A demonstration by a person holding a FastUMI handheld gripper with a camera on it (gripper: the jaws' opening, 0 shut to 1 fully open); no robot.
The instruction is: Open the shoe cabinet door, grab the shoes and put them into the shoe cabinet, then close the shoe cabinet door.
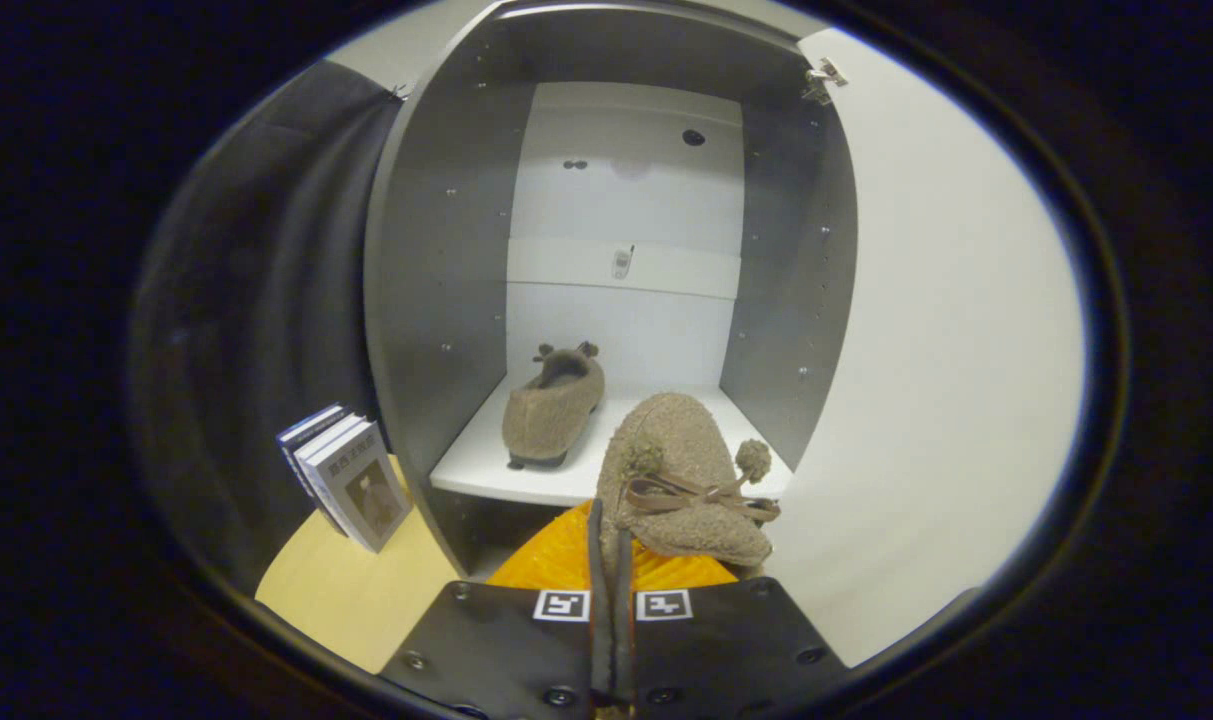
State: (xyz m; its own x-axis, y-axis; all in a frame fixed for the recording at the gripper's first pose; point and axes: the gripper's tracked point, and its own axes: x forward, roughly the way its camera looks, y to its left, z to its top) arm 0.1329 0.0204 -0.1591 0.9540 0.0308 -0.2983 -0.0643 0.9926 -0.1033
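The tool (611, 540) points forward and level, its two fingers (598, 560) drawn tightly together with just a thin dark seam between them. They pinch the edge of a fuzzy slipper (681, 470), which hangs from their tips just ahead and slightly to the right. Two square marker tags sit on the tool's body behind the fingers.

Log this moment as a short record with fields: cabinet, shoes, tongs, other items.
cabinet: shoe cabinet with door swung open
shoe inside: first shoe resting on the white shelf
shoe in transit: second shoe held at the shelf's front edge
tongs: tongs closed, pinching the second shoe's rim
other items: books leaning outside the cabinet
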